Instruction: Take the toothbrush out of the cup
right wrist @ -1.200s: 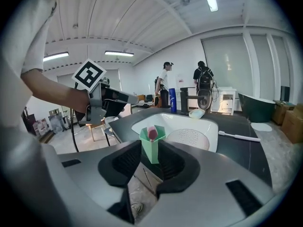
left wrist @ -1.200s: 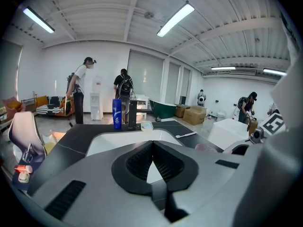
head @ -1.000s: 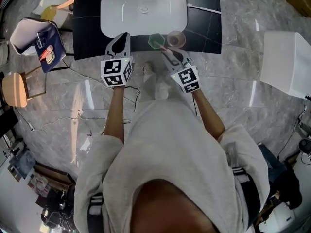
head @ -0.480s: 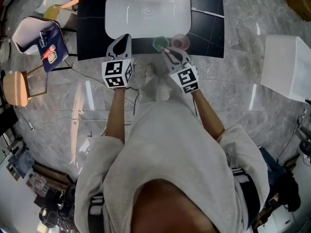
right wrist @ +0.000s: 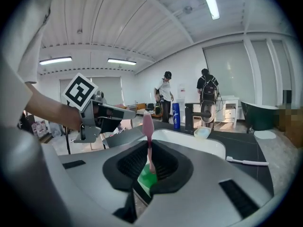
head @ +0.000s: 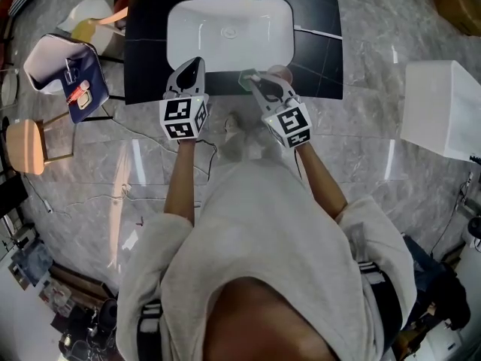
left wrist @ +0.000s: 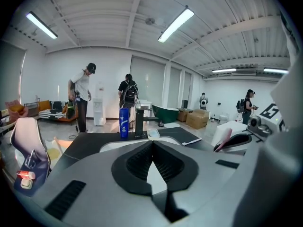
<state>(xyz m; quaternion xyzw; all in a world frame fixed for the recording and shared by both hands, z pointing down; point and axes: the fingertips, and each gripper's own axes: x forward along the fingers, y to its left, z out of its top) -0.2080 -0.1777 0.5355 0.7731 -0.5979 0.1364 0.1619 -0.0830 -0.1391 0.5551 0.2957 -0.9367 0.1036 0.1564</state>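
A pink toothbrush (right wrist: 148, 126) stands upright between the jaws of my right gripper (right wrist: 149, 148), which have just been closing and now pinch its handle. Below it, through the gap between the jaws, shows the green cup (right wrist: 147, 178). Seen from the head, my right gripper (head: 254, 80) hangs over the green cup (head: 246, 78) at the counter's front edge. A pinkish cup (head: 279, 71) stands just to its right. My left gripper (head: 192, 65) hovers at the basin's front left, shut and holding nothing, its tips (left wrist: 152, 143) meeting.
A white basin (head: 229, 28) is set into the black counter (head: 316, 59). Behind it stand a blue bottle (left wrist: 124, 123) and a faucet (left wrist: 138, 122). A white toothbrush (right wrist: 246, 161) lies on the counter at the right. A white box (head: 443, 107) stands on the floor.
My right gripper has shut on the toothbrush and risen with it toward the head camera. The left gripper has lifted a little too.
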